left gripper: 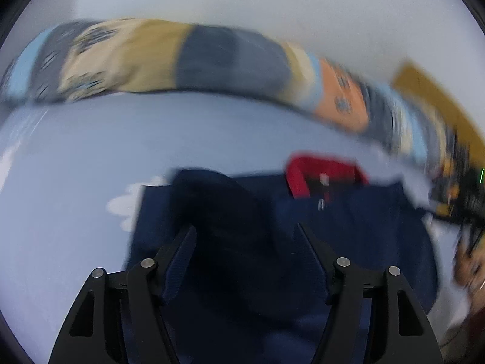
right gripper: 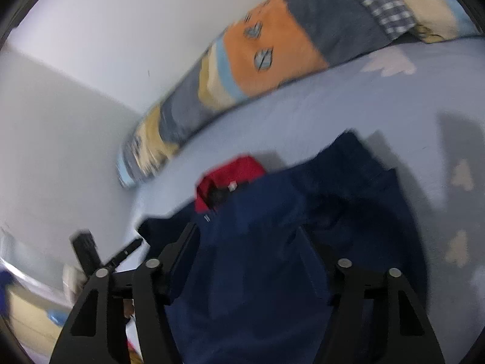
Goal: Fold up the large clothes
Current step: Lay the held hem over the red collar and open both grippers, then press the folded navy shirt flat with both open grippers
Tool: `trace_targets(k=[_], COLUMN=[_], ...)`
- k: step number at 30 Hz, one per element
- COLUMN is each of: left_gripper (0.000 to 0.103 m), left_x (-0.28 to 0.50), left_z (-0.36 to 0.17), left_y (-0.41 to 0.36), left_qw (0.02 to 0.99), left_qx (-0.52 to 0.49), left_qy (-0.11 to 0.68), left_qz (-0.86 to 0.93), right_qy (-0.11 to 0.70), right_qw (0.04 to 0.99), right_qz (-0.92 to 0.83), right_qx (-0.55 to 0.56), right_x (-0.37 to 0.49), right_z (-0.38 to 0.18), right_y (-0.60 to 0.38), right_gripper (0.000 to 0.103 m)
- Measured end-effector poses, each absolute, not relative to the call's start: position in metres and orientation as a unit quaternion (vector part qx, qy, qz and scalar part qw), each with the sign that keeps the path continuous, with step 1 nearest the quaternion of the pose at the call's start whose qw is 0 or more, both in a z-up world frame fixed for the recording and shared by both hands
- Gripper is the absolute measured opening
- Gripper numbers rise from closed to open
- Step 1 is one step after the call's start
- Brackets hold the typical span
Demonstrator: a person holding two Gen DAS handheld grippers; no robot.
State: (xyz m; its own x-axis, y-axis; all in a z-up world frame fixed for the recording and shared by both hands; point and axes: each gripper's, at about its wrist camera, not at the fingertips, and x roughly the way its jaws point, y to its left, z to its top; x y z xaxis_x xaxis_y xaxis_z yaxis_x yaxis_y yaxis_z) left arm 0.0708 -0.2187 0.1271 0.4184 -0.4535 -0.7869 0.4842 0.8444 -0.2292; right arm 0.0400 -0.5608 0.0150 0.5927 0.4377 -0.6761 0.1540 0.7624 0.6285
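1. My left gripper (left gripper: 245, 230), with its black plastic fingers, stands wide open at the bottom centre of the left wrist view; nothing is pinched between its tips, though dark cloth lies under and between them.
2. The dark navy fabric garment with a red collar lining (left gripper: 348, 212) lies spread across the lower middle of that view, on the pale blue bed sheet (left gripper: 91, 151); its red lining shows just right of centre, with a small white label inside.
3. A darker fold of the garment rises up between my left fingers, but blur keeps me from telling whether it touches them.
4. The long patchwork bolster of grey, tan, orange and light blue cloth (left gripper: 145, 57) runs across the upper part of that frame, against the white wall (left gripper: 272, 3).
5. At the right edge of the left view I see my other tool, blurred black and yellow, beside the garment's edge.
6. My right gripper (right gripper: 248, 227) also stands wide apart at the bottom centre of the right wrist view, with navy cloth bunched up between its fingers; I cannot tell if it is gripped.
7. There the garment (right gripper: 257, 242) fills the lower centre, the red lining just above my left fingertip.
8. The bolster (right gripper: 272, 51) slants from centre left to upper right.
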Motion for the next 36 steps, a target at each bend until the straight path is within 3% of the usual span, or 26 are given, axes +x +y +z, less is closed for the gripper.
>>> trace_targets(k=[5,6,8,9,12,13,18,25,30,31,32,33,36], left_gripper=[0.057,0.053,0.029,0.029,0.032,0.038,0.054,0.055,0.058,0.062,0.074,0.076,0.07], left_x=[0.121,0.13,0.153,0.156,0.145,0.137,0.074,0.01,0.005,0.003,0.002,0.001,-0.011], left_z=[0.087,0.083,0.076,0.076,0.09,0.095,0.114,0.078,0.045,0.044,0.04,0.037,0.039], left_y=[-0.23,-0.224,-0.205,-0.201,-0.197,-0.195,-0.195,-0.181,-0.13,-0.12,-0.101,-0.092,-0.072], left_qw=[0.859,0.861,0.858,0.859,0.873,0.875,0.872,0.857,0.853,0.851,0.843,0.837,0.83], left_qx=[0.102,0.092,0.059,0.037,0.039,0.037,0.022,0.044,0.02,0.008,-0.028,-0.052,-0.102], left_qy=[0.47,0.476,0.498,0.499,0.472,0.466,0.448,0.479,0.511,0.518,0.534,0.544,0.548], left_qz=[-0.175,-0.155,-0.111,-0.113,-0.116,-0.125,-0.196,-0.184,-0.099,-0.084,-0.059,-0.042,-0.021], right_qy=[0.479,0.486,0.499,0.5,0.49,0.483,0.459,0.498,0.542,0.538,0.534,0.529,0.505], right_qw=[0.824,0.821,0.81,0.809,0.835,0.845,0.863,0.847,0.819,0.817,0.815,0.811,0.814], right_qz=[0.003,-0.038,-0.103,-0.115,-0.118,-0.119,-0.009,0.067,-0.033,-0.069,-0.098,-0.125,-0.157], right_qx=[0.304,0.296,0.291,0.288,0.223,0.199,0.213,0.174,0.188,0.195,0.201,0.217,0.24], right_x=[0.049,0.049,0.04,0.036,0.019,0.012,-0.027,-0.08,-0.111,-0.12,-0.129,-0.14,-0.17], right_z=[-0.018,-0.024,-0.031,-0.03,-0.007,0.003,0.033,0.013,-0.023,-0.021,-0.019,-0.016,0.001], right_y=[-0.577,-0.589,-0.612,-0.616,-0.602,-0.592,-0.531,-0.431,-0.478,-0.495,-0.508,-0.524,-0.538], right_gripper=[0.047,0.043,0.016,0.014,0.018,0.024,0.03,0.031,0.026,0.026,0.026,0.026,0.029])
